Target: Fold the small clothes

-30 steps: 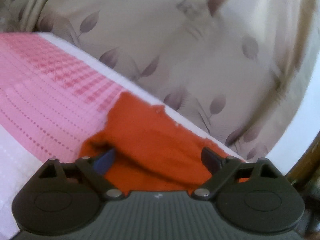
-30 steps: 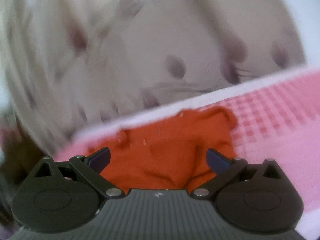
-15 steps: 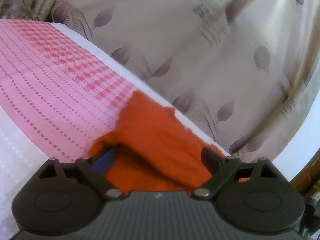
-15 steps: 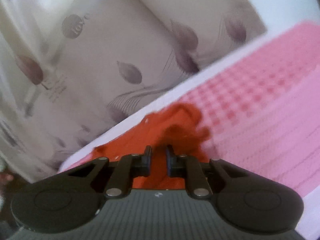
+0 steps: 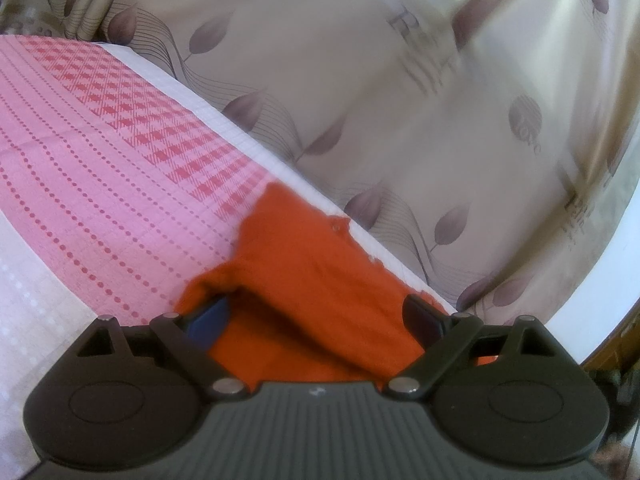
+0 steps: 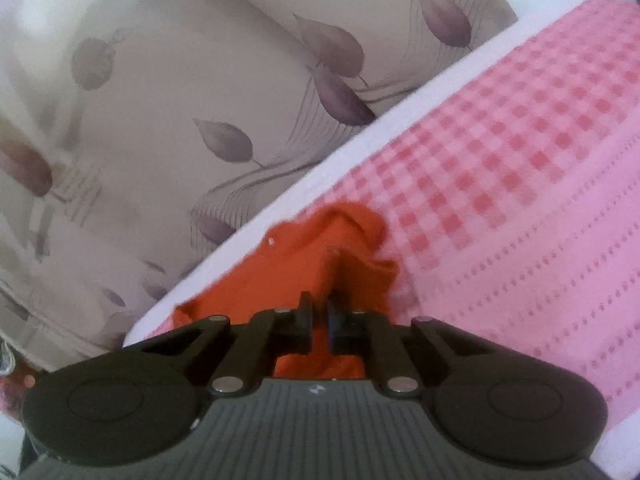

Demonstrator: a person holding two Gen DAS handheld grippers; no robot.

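Note:
An orange garment (image 5: 312,264) lies bunched at the far edge of a pink bedspread (image 5: 100,168). In the left wrist view my left gripper (image 5: 316,314) stands open over it, fingers wide apart. The cloth spreads between them, and a fold drapes over the left fingertip (image 5: 210,320). In the right wrist view the same orange garment (image 6: 304,252) is gathered into a ridge. My right gripper (image 6: 319,312) has its jaws closing on that ridge, with orange cloth pinched in the narrow gap between the pads.
A beige curtain (image 5: 400,100) printed with purple leaves hangs right behind the bed's white edge (image 5: 224,124); the curtain (image 6: 160,100) also fills the upper left of the right wrist view. Pink checked and dotted bedspread (image 6: 520,200) stretches away beside the garment.
My right gripper went from wide open to nearly closed on a pinch of the orange cloth, rolling and dropping toward it. The left gripper stayed open and hardly moved.

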